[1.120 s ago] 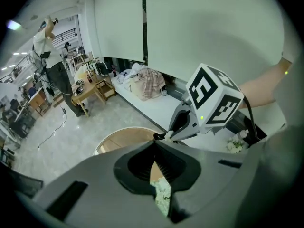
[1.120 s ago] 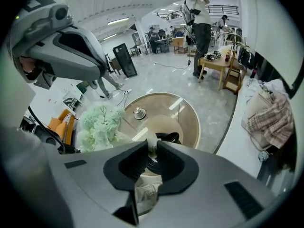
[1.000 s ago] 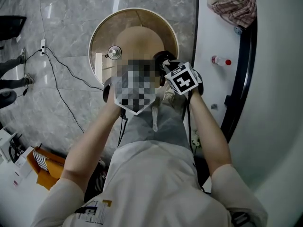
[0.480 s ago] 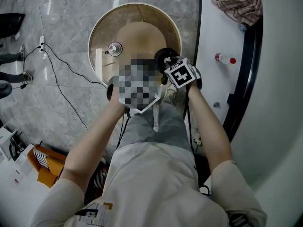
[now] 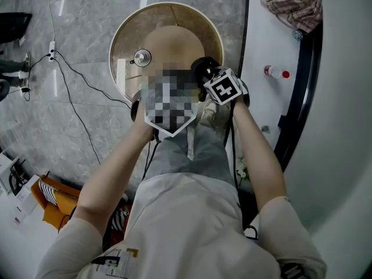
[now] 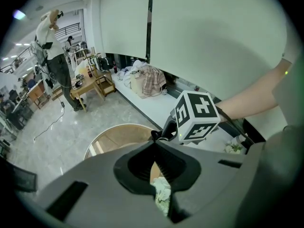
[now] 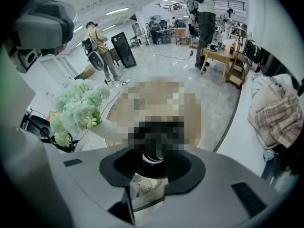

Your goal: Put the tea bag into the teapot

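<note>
In the right gripper view a pale tea bag point(image 7: 145, 190) sits between the jaws of my right gripper point(image 7: 151, 175), right above the black teapot's round mouth point(image 7: 151, 158). These jaws have just been opening and stand wide, no longer pressing the bag. From the head view the teapot point(image 5: 201, 68) stands on the round wooden table point(image 5: 125, 39), with the right gripper point(image 5: 210, 80) pointing steeply down over it. My left gripper point(image 6: 153, 148) is beside it, tips together, nothing held; the right gripper's marker cube point(image 6: 197, 115) shows just beyond.
A teapot lid with a silver knob point(image 5: 140, 57) lies on the table's left. Pale green flowers point(image 7: 76, 110) stand near the table. A white counter point(image 5: 267, 39) on the right carries a small bottle point(image 5: 273, 72) and plaid cloth point(image 5: 290, 2). A cable point(image 5: 75, 92) crosses the floor.
The right gripper has sunk a little toward the teapot; its marker cube looks smaller from above. The left gripper stays where it was.
</note>
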